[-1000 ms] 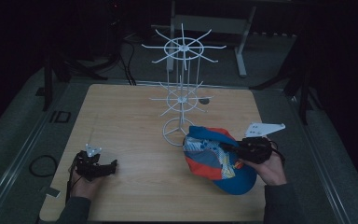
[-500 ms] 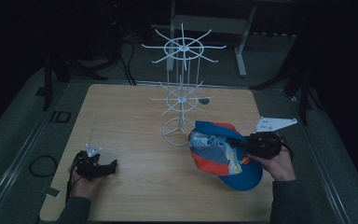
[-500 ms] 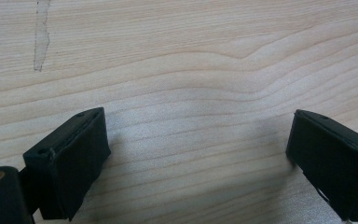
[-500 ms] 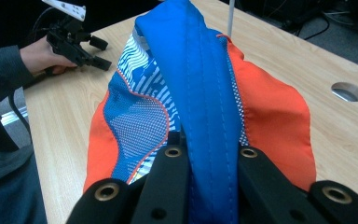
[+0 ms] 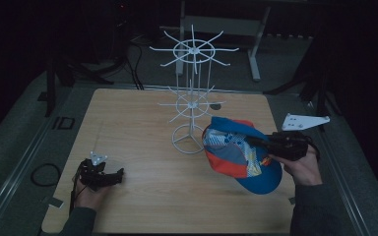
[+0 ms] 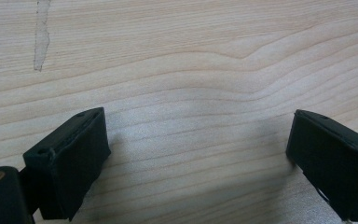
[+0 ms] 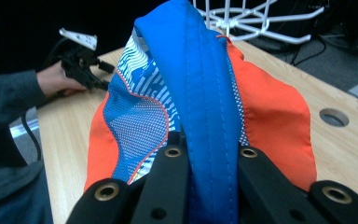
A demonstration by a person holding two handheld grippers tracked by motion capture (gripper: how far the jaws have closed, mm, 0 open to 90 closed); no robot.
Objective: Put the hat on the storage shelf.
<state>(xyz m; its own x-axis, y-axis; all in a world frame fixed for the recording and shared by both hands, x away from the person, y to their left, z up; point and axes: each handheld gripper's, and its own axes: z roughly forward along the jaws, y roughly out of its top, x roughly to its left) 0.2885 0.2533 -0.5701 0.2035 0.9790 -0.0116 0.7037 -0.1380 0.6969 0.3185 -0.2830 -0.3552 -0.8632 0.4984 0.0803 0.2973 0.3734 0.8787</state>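
This looks like a lab or test room, not a home. The room is dark, and a light wooden bench [image 5: 142, 123] sits in the middle with a round hole [image 7: 333, 117] cut in its top. Black cables [image 5: 43, 173] lie on the grey floor [image 5: 15, 147] beside it. A white wire rack [image 5: 193, 98] stands on the bench. Behind it are metal legs of another stand [image 5: 256, 49] and more cables.
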